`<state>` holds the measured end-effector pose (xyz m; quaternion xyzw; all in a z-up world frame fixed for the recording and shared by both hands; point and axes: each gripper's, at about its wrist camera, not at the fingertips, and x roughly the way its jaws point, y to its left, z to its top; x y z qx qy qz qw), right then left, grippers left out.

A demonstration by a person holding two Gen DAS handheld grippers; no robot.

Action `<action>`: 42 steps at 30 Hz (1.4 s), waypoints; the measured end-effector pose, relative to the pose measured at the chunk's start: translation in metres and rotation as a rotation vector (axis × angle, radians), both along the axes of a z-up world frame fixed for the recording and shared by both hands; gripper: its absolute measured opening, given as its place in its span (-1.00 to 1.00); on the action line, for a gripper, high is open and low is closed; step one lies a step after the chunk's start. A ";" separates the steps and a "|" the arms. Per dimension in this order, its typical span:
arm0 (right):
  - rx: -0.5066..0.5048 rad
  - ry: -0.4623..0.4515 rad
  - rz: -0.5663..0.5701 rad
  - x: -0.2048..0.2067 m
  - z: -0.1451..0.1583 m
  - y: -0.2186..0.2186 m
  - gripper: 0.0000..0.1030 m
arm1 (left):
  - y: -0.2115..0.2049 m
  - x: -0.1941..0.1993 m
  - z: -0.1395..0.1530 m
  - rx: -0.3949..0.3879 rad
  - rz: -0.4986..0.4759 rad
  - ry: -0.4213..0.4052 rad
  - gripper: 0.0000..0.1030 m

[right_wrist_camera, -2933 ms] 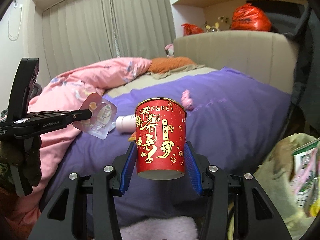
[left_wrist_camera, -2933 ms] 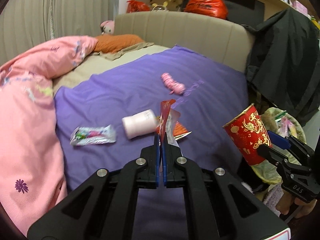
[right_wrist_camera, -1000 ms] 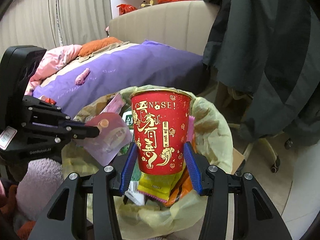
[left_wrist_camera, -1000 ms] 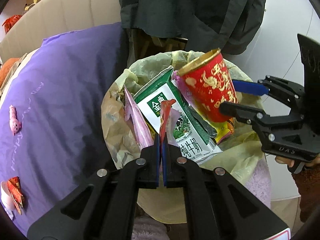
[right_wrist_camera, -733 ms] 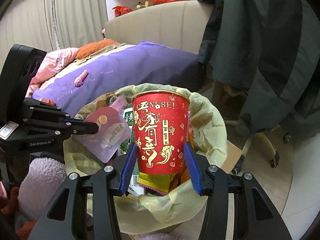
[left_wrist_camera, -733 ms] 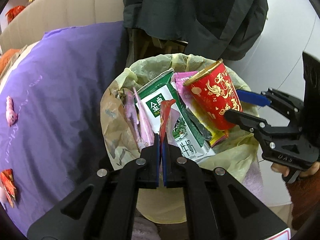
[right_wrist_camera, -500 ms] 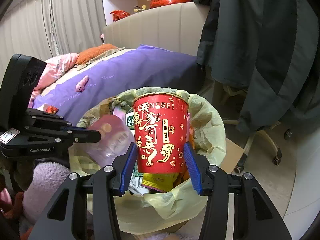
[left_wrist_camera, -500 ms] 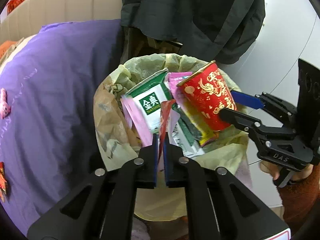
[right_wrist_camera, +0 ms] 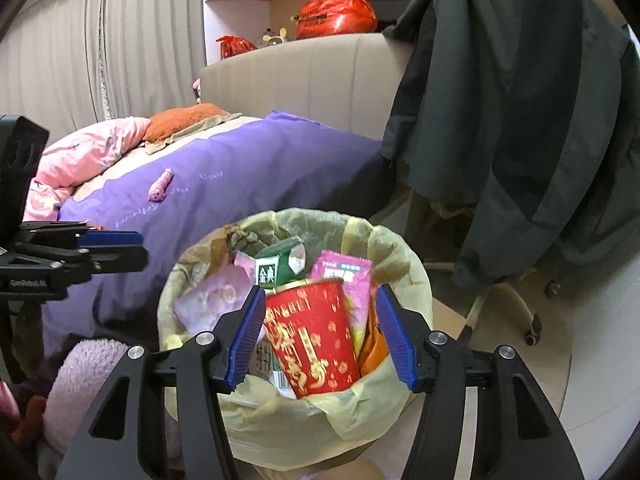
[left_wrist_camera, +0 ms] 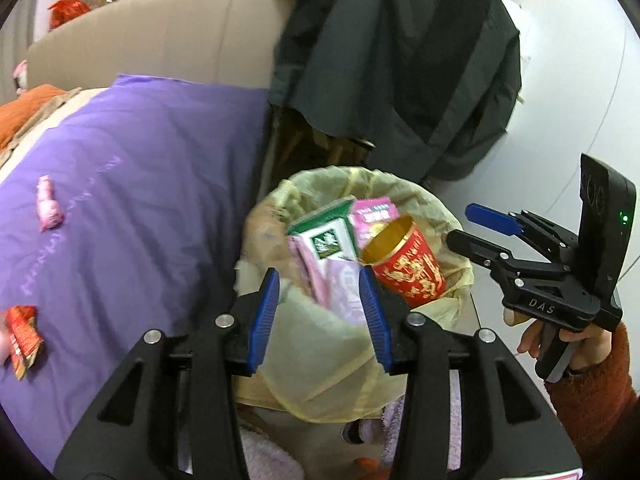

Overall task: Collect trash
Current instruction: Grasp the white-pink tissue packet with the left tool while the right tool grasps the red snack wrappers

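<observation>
The step in hand is the release of trash into the bin (right_wrist_camera: 404, 264), which stands on the floor beside the bed (left_wrist_camera: 132, 184). The left hand-held gripper (left_wrist_camera: 318, 320) is opening its jaws; the pale pink pouch (left_wrist_camera: 346, 292) sits loose between the pads, resting on the bin's contents and not pressed. The right hand-held gripper (right_wrist_camera: 320, 336) is likewise opening, and the red paper cup (right_wrist_camera: 310, 332) stands tilted in the bin between the blue pads, clear of both. In the right wrist view the cup lies at 6 o'clock of the bin's mouth, in front of the green milk carton (right_wrist_camera: 280, 266). For a clean release, each gripper should likely open fully before withdrawal and lift straight up, so that no pad drags an item or the yellow liner (right_wrist_camera: 280, 432) over the rim. A red wrapper (left_wrist_camera: 22, 336) remains on the bed at 9 o'clock in the left wrist view.
</observation>
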<state>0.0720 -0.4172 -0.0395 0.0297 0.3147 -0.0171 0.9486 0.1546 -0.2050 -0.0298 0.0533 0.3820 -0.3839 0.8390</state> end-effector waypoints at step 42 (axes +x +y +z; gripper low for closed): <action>-0.048 0.133 0.435 0.123 -0.032 0.310 0.15 | 0.429 0.126 -0.091 -0.090 0.975 0.182 0.01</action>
